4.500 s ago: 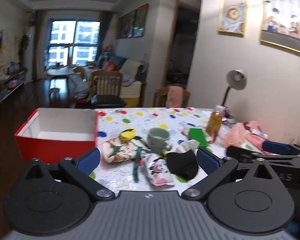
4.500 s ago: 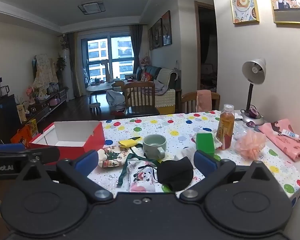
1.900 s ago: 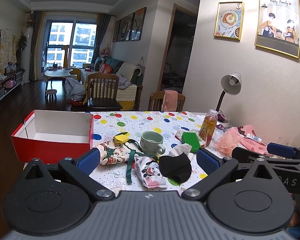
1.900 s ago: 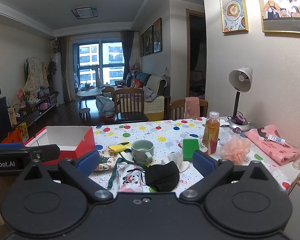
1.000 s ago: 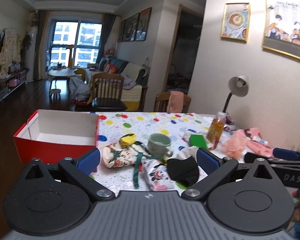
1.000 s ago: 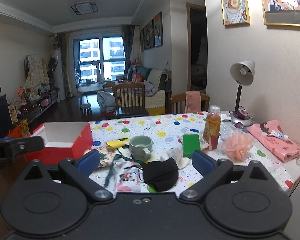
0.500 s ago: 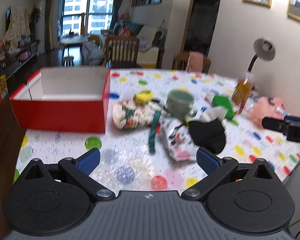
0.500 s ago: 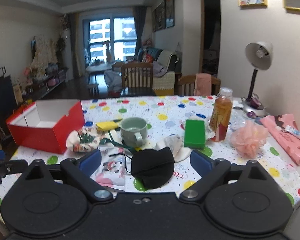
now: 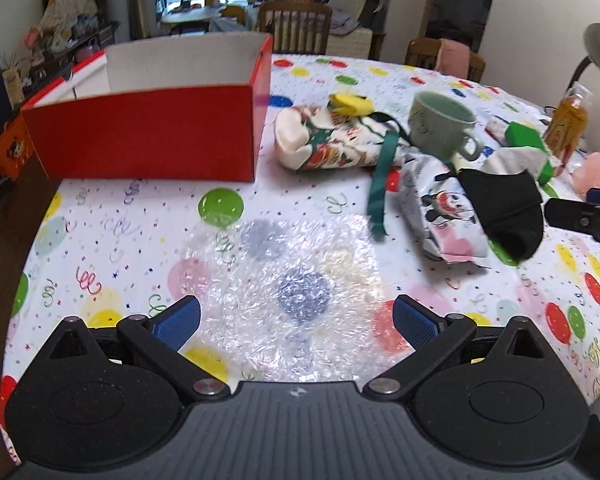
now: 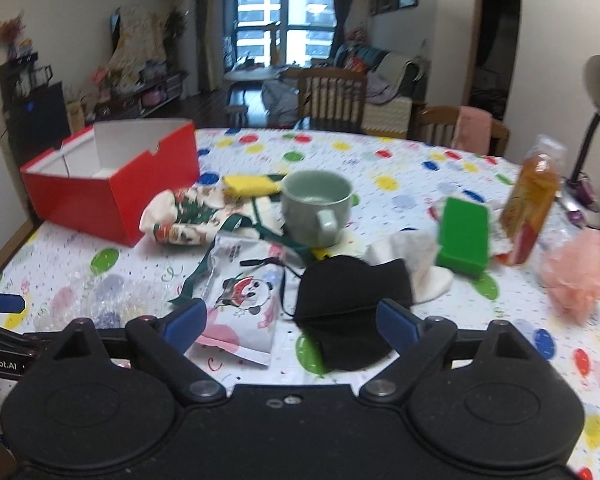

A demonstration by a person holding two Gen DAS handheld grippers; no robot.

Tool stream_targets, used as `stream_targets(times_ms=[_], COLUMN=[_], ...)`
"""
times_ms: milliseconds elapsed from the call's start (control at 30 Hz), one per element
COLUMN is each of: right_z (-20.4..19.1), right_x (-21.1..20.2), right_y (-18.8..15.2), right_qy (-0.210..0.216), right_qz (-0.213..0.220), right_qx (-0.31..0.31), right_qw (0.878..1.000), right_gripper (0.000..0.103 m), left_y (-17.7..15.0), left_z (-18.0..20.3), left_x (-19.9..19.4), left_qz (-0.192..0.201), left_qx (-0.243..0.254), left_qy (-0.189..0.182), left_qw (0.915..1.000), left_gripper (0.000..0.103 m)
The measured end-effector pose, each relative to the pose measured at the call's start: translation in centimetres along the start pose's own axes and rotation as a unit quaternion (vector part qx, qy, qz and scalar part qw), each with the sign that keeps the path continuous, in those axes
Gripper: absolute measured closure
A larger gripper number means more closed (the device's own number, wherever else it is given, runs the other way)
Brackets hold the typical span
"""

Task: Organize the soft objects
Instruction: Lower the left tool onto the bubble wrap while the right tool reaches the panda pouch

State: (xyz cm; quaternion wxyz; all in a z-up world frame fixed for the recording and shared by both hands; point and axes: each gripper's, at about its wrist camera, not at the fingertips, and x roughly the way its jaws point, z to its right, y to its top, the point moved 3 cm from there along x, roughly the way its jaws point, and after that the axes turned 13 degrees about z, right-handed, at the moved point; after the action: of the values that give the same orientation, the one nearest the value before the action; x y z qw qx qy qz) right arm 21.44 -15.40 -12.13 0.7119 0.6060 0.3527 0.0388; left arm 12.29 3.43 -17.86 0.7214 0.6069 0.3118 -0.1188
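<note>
Dotted tablecloth [image 9: 112, 236] cluttered. Our left gripper [image 9: 296, 320] spread wide over bubble wrap [image 9: 288, 284], right gripper [image 10: 290, 320] likewise over black mask [image 10: 348, 300]. We judge slippery wrap may escape pinch.

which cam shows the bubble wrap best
The left wrist view: the bubble wrap lies flat on the tablecloth, whole and central, just ahead of the open left gripper. The right wrist view catches only a small, blurry patch of it at the far left.

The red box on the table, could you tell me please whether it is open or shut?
Open. The red box has no lid on it, and both views look down onto its bare white inner walls.
</note>
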Motion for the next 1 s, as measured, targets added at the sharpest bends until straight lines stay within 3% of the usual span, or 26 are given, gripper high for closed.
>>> stream_targets(times_ms=[300, 467, 633, 867, 933, 1000], right_z=[-2.2, -3.3, -4.2, -4.9, -5.1, -5.2], right_x=[6.7, 8.3, 9.6, 11.1, 11.4, 11.5], right_y=[-0.9, -2.2, -2.5, -3.2, -3.3, -3.4], right_qy=[0.033, 0.038, 0.036, 0.016, 0.013, 0.013], right_qz=[-0.048, -0.089, -0.1, -0.115, -0.118, -0.121], right_qx=[-0.012, 0.015, 0.019, 0.004, 0.0, -0.005], right_qw=[0.998, 0.995, 0.994, 0.993, 0.993, 0.993], right_gripper=[0.017, 0.017, 0.017, 0.016, 0.016, 0.016], left_y=[-0.9, -1.4, -1.9, -2.2, -2.2, -2.1], left_z=[0.0, -0.4, -0.5, -0.4, -0.3, -0.2], left_x=[2.8, 3.8, 4.5, 5.1, 5.1, 5.0], left_qz=[-0.018, -0.023, -0.029, -0.033, -0.031, -0.027], left_qx=[0.003, -0.009, -0.009, -0.006, -0.003, -0.003], left_qy=[0.023, 0.034, 0.039, 0.052, 0.052, 0.05], left_qw=[0.9996, 0.9991, 0.9988, 0.9981, 0.9982, 0.9984], left_gripper=[0.0, 0.0, 0.001, 0.015, 0.022, 0.04])
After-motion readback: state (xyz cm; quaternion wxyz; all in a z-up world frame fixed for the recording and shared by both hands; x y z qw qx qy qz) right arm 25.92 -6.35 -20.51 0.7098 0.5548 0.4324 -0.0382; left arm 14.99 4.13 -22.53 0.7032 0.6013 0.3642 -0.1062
